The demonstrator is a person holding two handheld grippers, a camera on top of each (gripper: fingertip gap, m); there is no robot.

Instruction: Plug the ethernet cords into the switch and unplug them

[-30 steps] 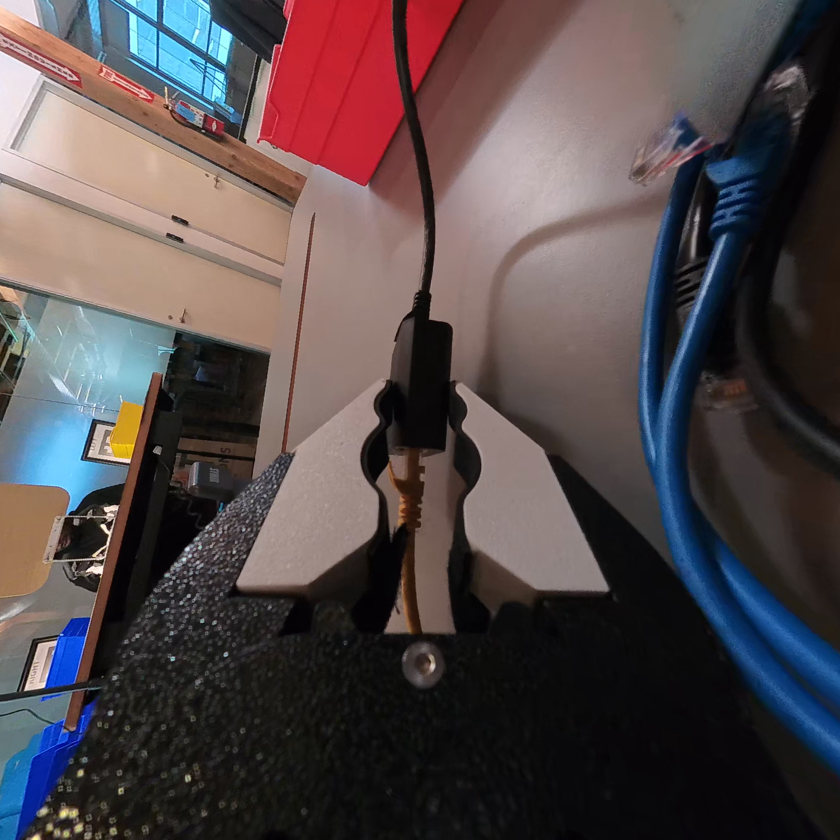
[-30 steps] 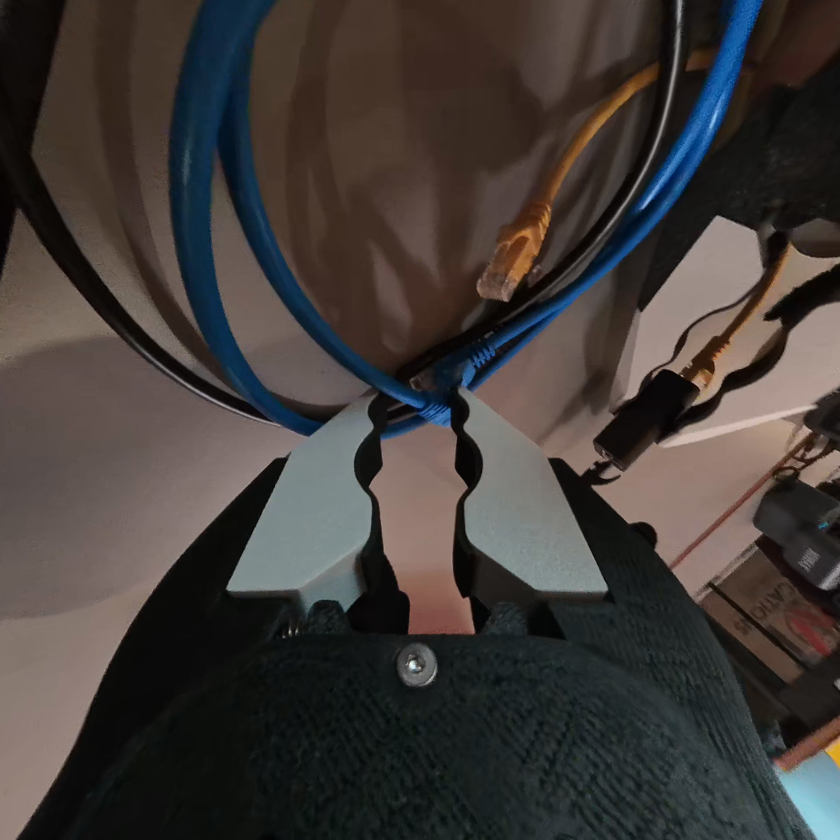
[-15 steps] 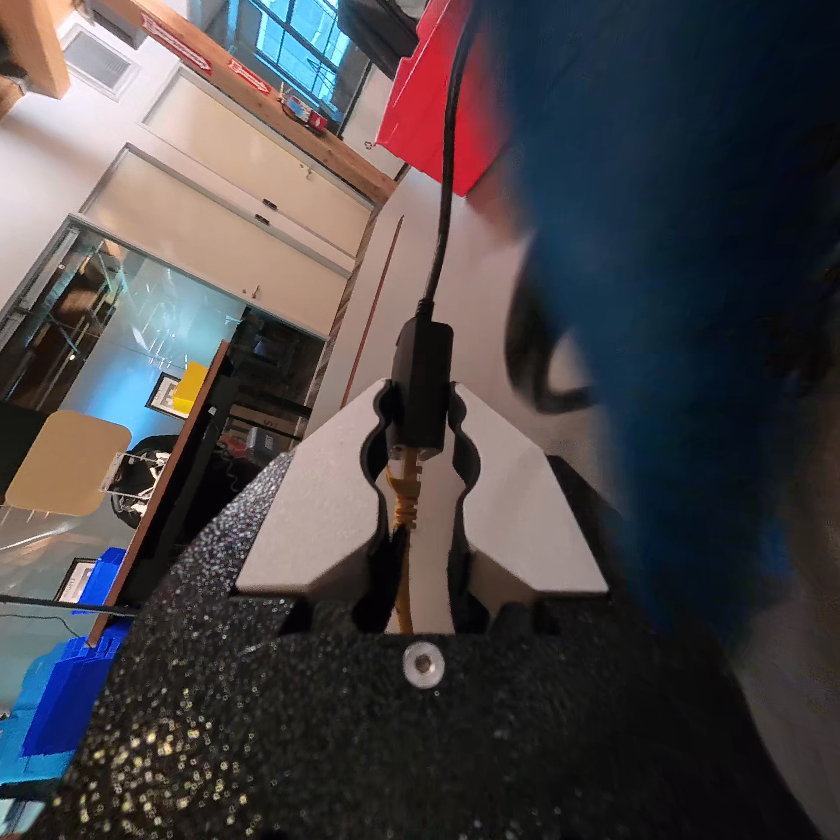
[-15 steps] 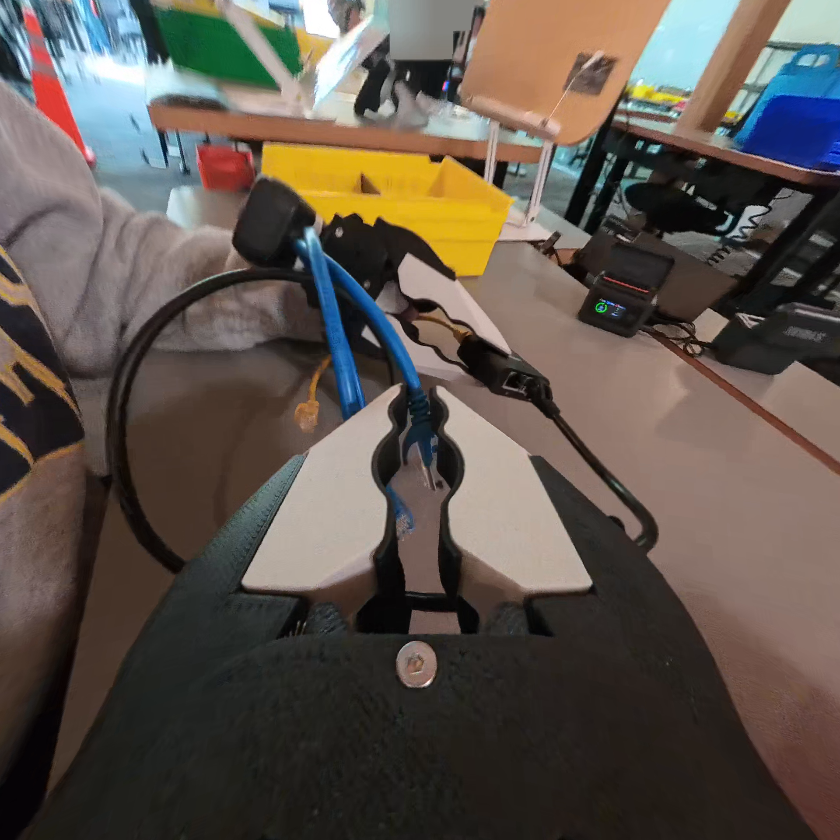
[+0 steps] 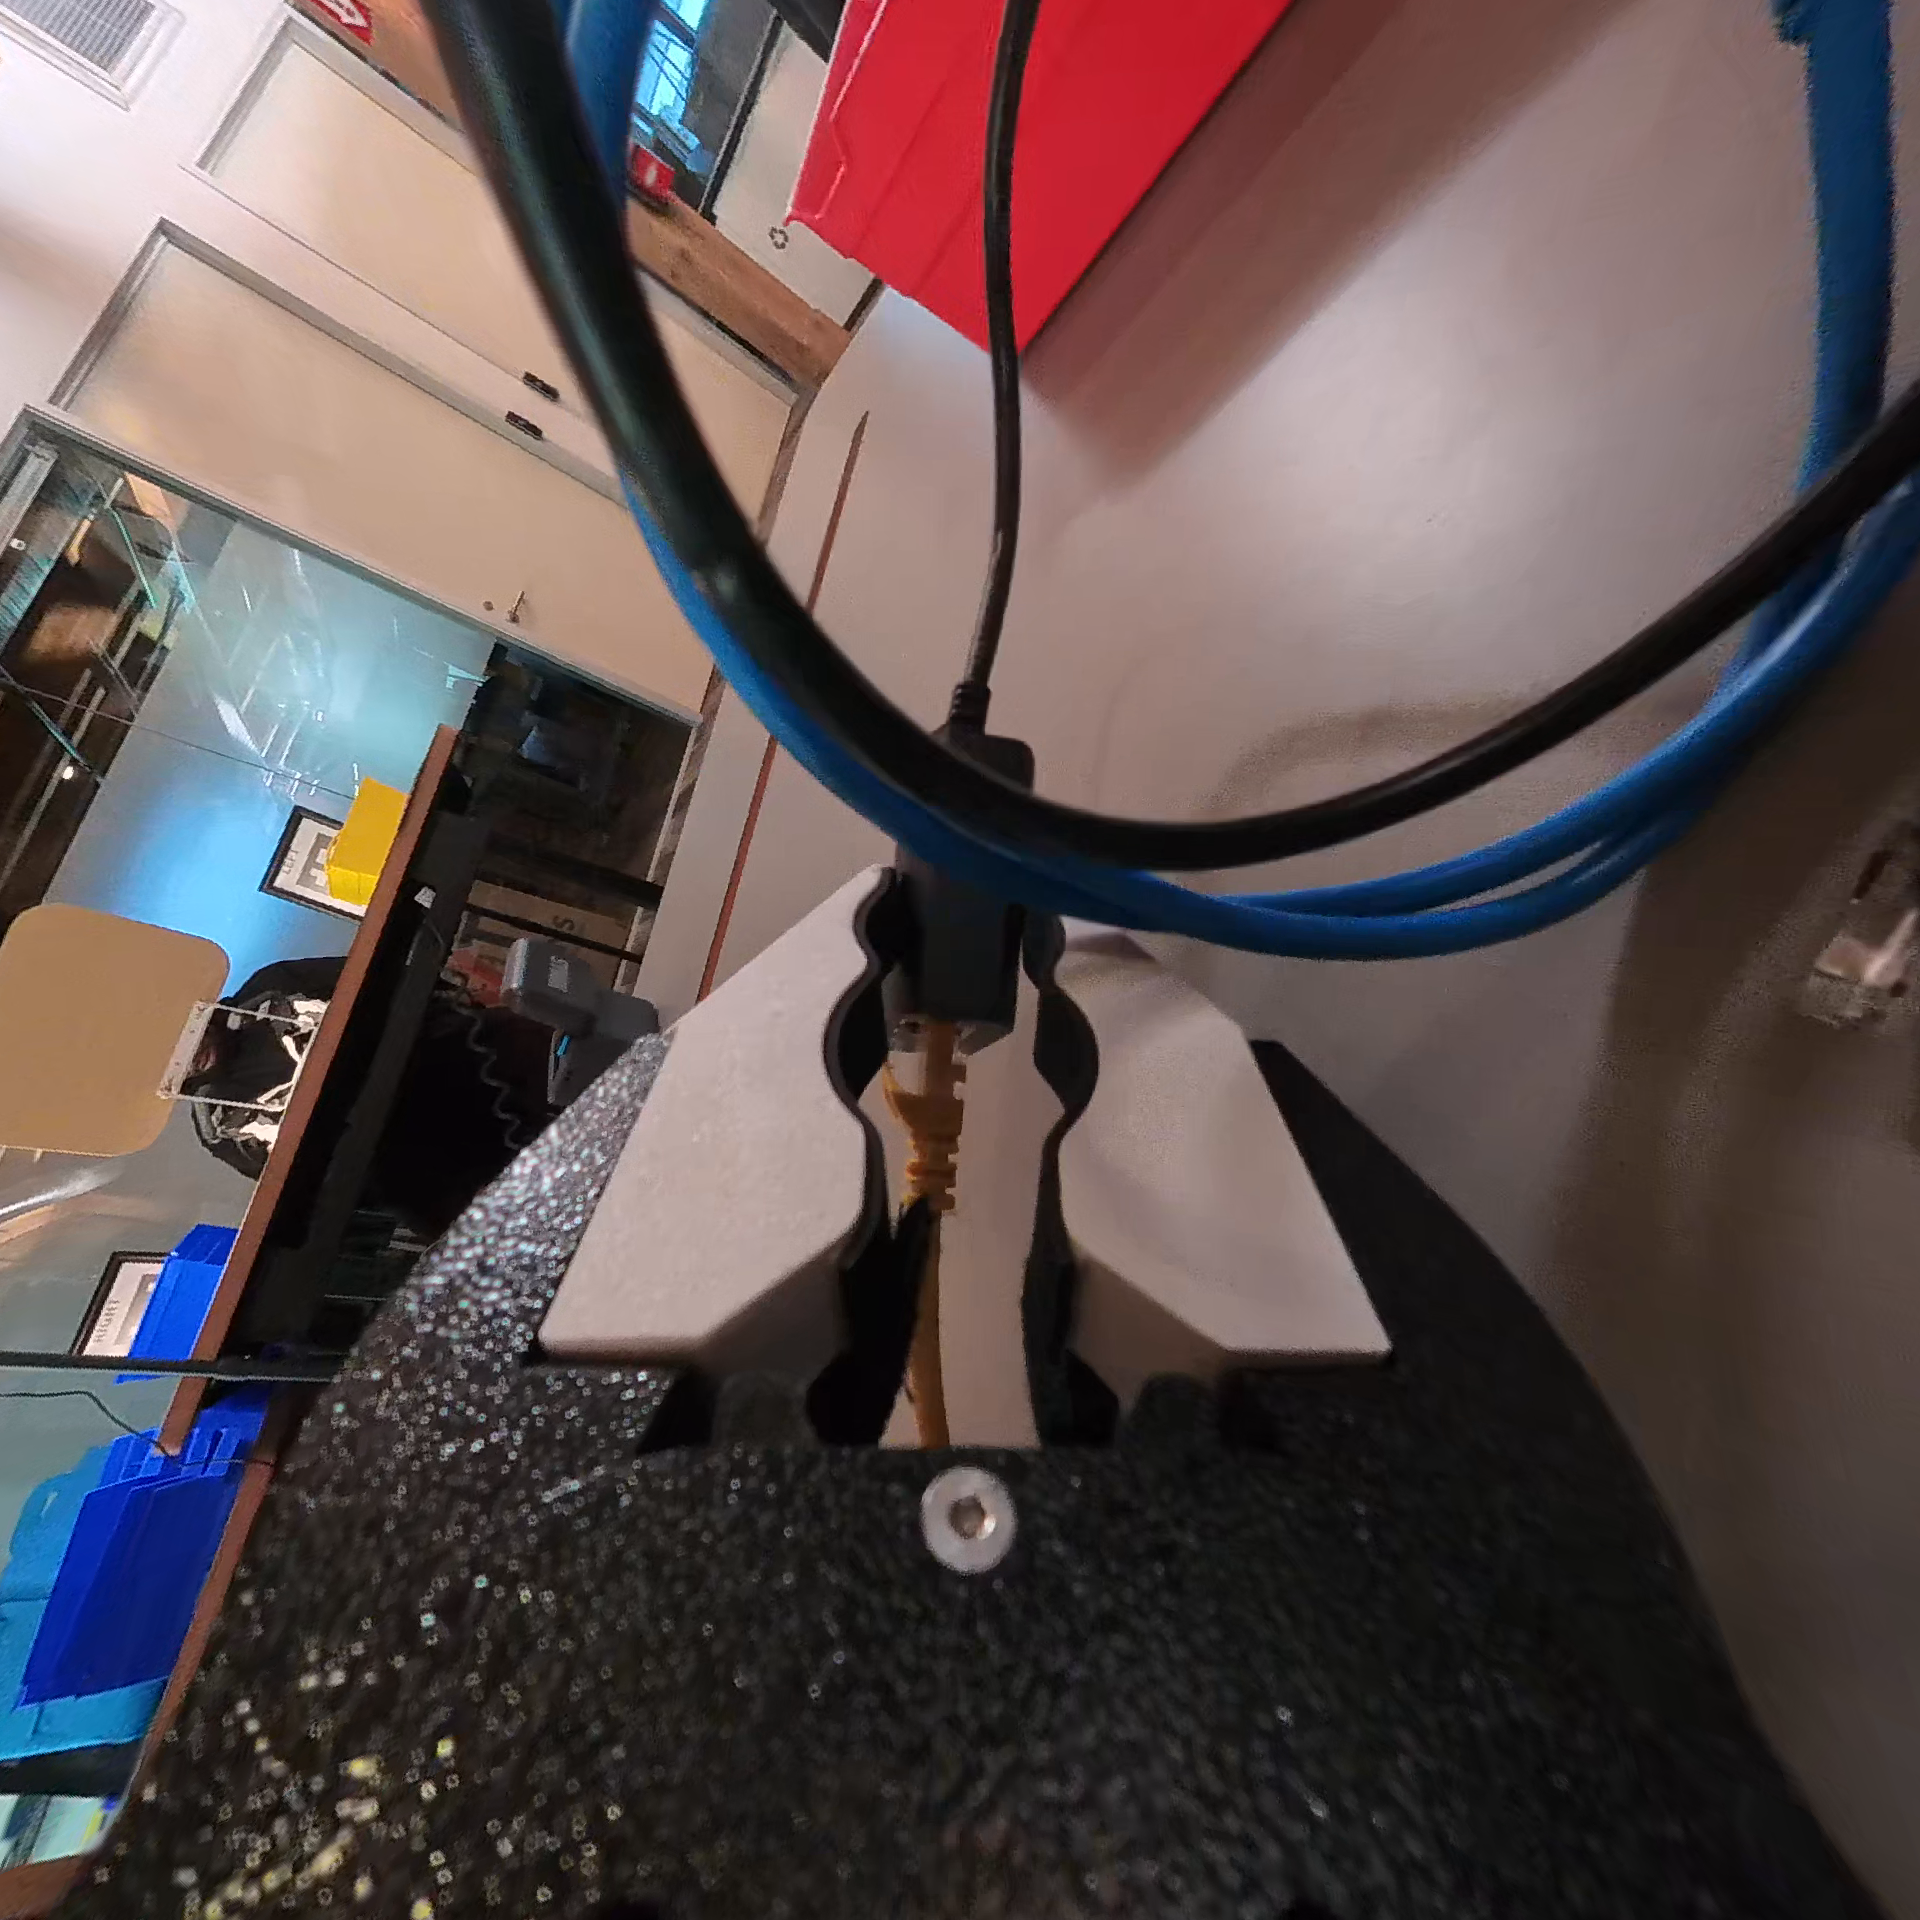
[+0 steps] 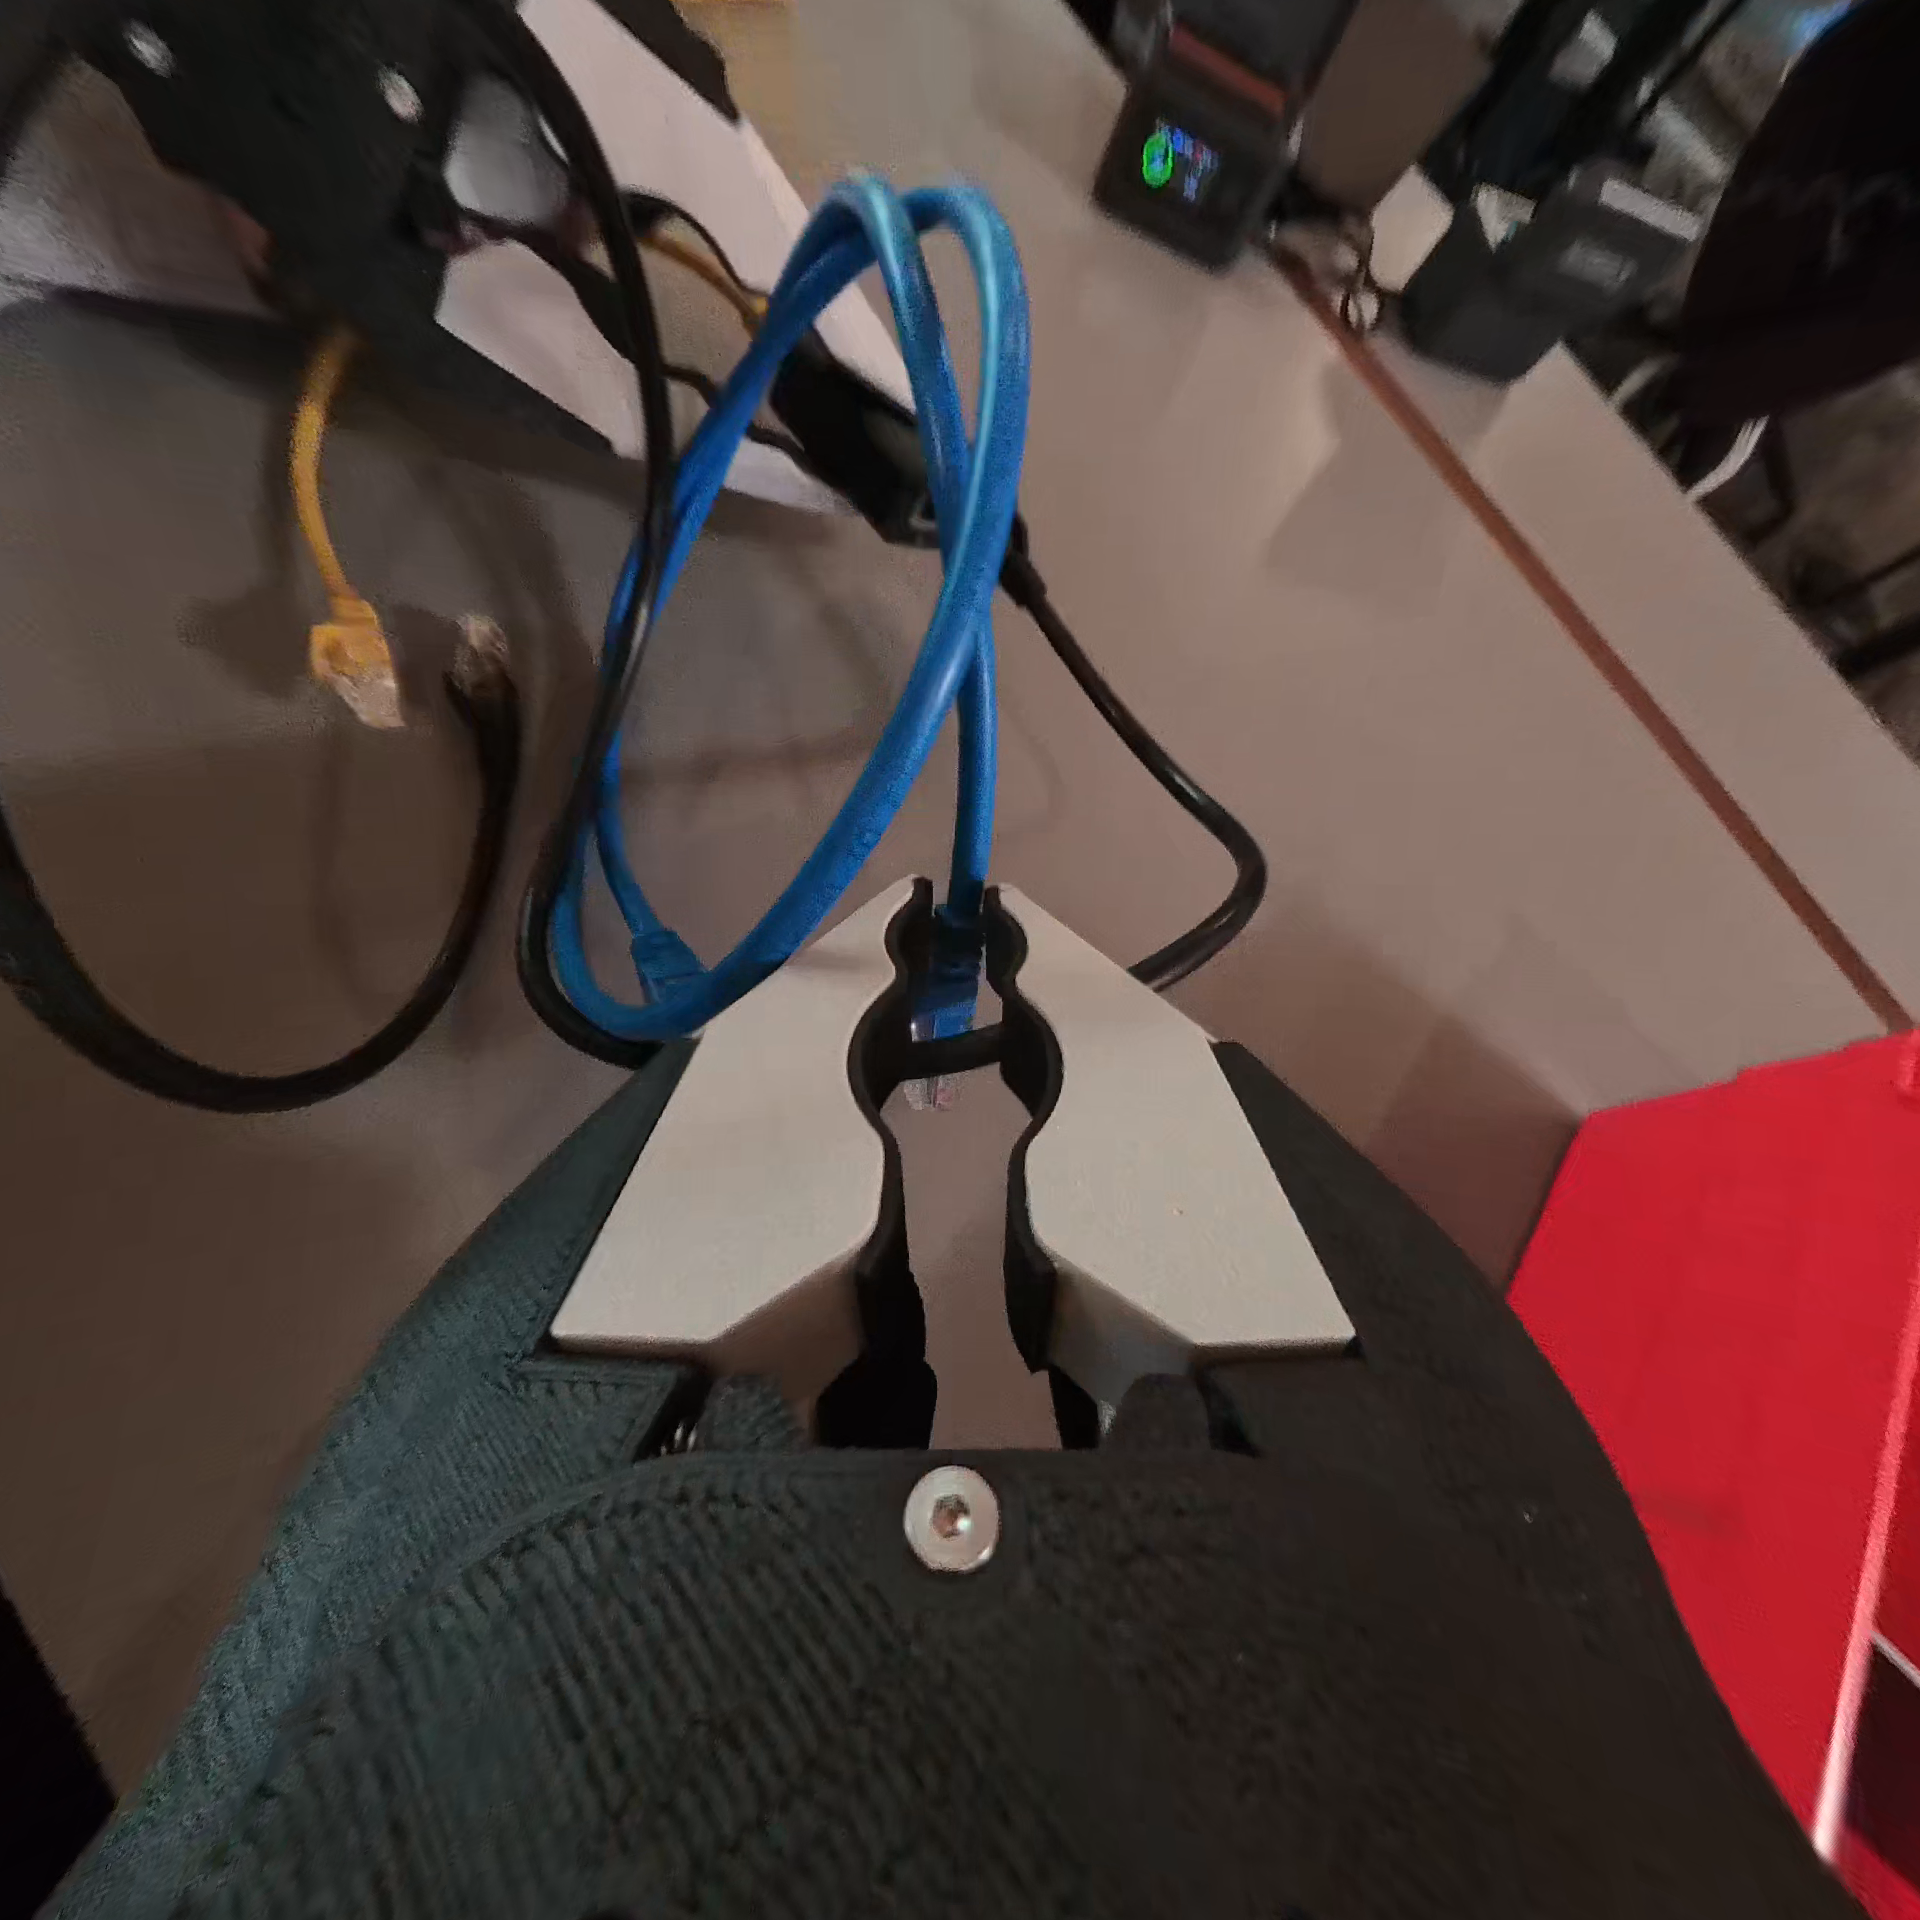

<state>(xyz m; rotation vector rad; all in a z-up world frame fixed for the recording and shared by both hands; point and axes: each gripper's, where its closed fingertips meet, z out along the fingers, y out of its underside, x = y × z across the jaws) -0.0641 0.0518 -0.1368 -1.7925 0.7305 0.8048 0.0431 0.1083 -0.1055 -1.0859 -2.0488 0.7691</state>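
Observation:
In the left wrist view my left gripper [image 5: 956, 899] is shut on the small black switch box [image 5: 961, 961]. A yellow ethernet plug [image 5: 928, 1107] sits in its near port, and a thin black lead [image 5: 1000, 416] runs off its far end. My right gripper [image 6: 951, 894] is shut on a blue ethernet plug [image 6: 948, 982], clear tip pointing back at the camera. The blue cord [image 6: 862, 582] loops up in front of it and hangs across the left wrist view [image 5: 1299, 914]. The left gripper [image 6: 301, 156] and the switch box [image 6: 873, 447] show beyond it.
A thick black cord [image 5: 644, 343] crosses the left wrist view with the blue one. A loose yellow plug [image 6: 351, 660] and a black cord's plug [image 6: 480, 644] lie on the grey table [image 6: 1351, 727]. A red bin [image 6: 1714, 1403] stands at the right, with a small screened device [image 6: 1184, 166] behind. Across from one pair of fingers to the other is roughly 12 cm.
My right gripper has swung round with the blue plug and now looks down at the table from farther back. The blue and black cords now hang across the left gripper's view.

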